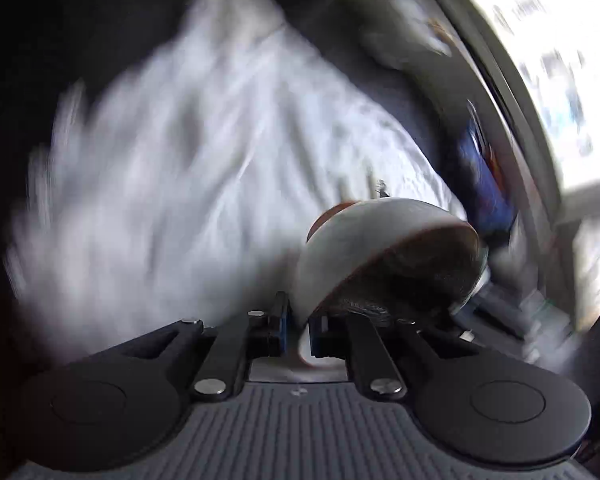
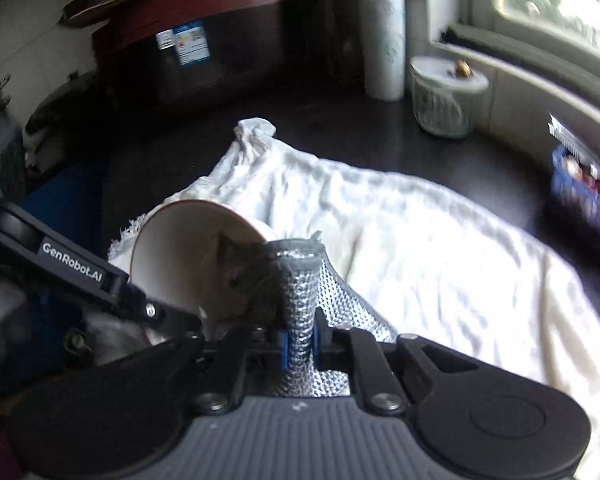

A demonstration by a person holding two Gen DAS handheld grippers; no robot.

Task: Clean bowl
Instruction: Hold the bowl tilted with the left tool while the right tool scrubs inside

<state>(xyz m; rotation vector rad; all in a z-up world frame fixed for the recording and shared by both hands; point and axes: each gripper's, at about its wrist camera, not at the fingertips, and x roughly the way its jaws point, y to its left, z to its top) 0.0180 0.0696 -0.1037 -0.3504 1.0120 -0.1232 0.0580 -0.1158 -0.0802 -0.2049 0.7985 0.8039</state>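
two claws meet at one bowl [image 2: 188, 256]. from the right wrist view we see the left claw [image 2: 168, 314] reaching in from the left edge, its black fingers pinching the bowl's lower rim; the bowl is tilted on its side, its white inside turned toward the camera, and held above a rumpled white cloth [image 2: 400, 232] spread over the dark tabletop [image 2: 320, 120]. the right claw [image 2: 300, 346] is pressed together on a silver mesh scouring cloth [image 2: 312, 288], whose bunched top lies against the bowl's inner wall. from the left wrist view we see the left claw [image 1: 298, 332] clamped on the rim of the bowl [image 1: 352, 248], one finger outside, one inside; the pale outer wall and reddish rim line show, while the background is heavily blurred. behind, near the window [image 2: 556, 4], we note a paper towel roll [image 2: 384, 46], a lidded glass jar [image 2: 446, 98], a dark cooker with a blue label [image 2: 188, 44], and a blue basket [image 2: 580, 184] at the right edge.
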